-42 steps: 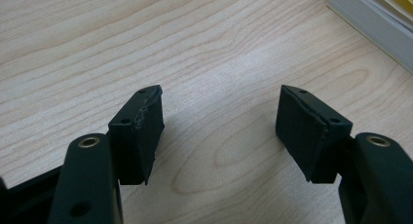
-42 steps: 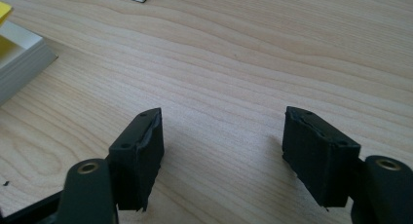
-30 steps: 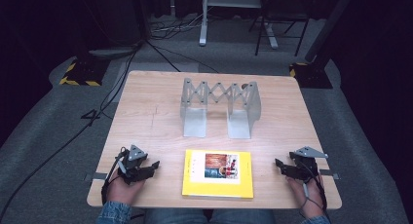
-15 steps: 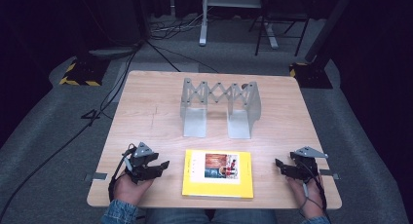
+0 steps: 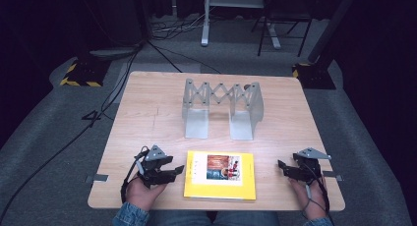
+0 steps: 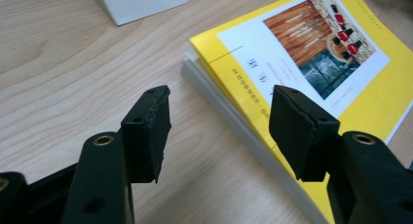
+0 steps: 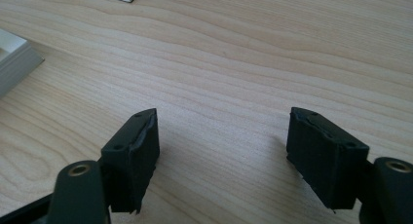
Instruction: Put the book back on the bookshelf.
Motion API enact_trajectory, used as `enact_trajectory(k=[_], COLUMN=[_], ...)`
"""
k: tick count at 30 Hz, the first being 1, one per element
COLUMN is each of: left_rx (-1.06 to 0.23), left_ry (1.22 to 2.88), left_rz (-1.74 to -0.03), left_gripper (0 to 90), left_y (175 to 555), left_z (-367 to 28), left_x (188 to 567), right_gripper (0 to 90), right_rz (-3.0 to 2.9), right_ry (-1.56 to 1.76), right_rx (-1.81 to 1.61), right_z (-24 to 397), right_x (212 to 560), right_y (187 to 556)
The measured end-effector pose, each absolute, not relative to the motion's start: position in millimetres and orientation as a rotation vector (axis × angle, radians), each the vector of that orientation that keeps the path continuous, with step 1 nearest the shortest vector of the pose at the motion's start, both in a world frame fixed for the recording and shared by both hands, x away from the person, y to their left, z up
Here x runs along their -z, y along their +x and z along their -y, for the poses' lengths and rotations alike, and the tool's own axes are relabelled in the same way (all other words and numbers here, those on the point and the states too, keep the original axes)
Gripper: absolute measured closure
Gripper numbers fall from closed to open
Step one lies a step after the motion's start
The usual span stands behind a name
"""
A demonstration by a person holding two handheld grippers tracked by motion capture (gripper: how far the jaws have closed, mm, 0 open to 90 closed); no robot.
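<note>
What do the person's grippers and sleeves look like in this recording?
Both the left gripper and the right gripper are black, each topped by a grey three-cornered plate and trailing a thin black cable. Their jaws end in blocky black pads with round brass-coloured eyelets behind them. Both cuffs are blue denim.

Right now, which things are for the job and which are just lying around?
For the job:
book
left claw, open, at the book's edge

Lying about:
metal rack
right claw, open, apart from the book
</note>
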State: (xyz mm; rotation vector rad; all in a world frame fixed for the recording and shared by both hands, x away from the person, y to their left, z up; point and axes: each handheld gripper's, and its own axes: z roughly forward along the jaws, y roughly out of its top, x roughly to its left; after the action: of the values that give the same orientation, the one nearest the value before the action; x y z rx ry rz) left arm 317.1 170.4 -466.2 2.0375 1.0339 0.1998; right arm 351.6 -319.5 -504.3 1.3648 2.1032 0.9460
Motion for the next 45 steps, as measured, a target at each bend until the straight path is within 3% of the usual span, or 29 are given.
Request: enact_trajectory(k=[20, 30, 45], left_rx=[-0.085, -0.001, -0.014], left_ry=[2.153, 2.134, 2.079], left_rz=[-1.064, -1.082, -1.017], left_gripper=[37.8, 36.2, 38.5], left_y=[327, 332, 325], left_z=[-134, -134, -136], left_x=[484, 488, 482], right_gripper=[27.9, 27.9, 27.9], right_rz=[-2.103, -2.103, -2.103], right_ry=[1.365, 1.365, 1.365], right_rx=[-0.946, -0.946, -0.946], right_z=[319, 319, 319], right_x=[504, 504, 504], right_y=[352, 352, 352])
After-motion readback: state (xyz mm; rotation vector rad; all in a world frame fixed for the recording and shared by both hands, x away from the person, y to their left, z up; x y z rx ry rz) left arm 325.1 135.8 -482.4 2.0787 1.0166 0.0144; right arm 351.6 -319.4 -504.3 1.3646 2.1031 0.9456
